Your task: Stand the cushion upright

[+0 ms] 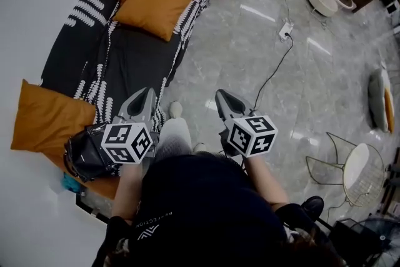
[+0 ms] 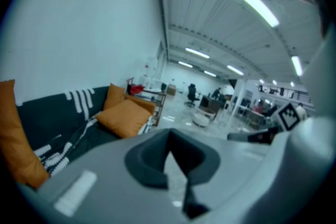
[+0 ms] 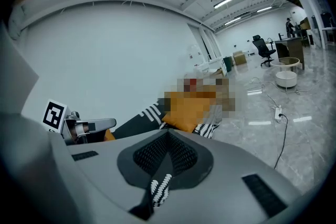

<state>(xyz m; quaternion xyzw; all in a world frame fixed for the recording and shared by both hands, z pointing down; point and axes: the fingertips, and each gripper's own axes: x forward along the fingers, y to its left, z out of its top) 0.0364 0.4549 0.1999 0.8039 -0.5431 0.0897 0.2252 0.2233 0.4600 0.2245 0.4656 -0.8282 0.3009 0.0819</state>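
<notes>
Beside the sofa (image 1: 125, 59), left gripper (image 1: 149, 94) and right gripper (image 1: 221, 97) hang closed, empty; best open both, then pinch opposite edges of the far-end cushion (image 1: 159, 0).

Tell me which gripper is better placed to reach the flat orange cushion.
Probably the left gripper: it hangs at the sofa edge, nearer the cushion; the right gripper is over the floor.

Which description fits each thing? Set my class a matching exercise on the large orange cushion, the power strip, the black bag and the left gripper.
Things: 1 large orange cushion; 2 power strip; 3 black bag; 4 left gripper.
Descriptions: a shut; b on the floor; c at the far end of the sofa; d at the sofa's near end.
Pairs: 1c, 2b, 3d, 4a.
</notes>
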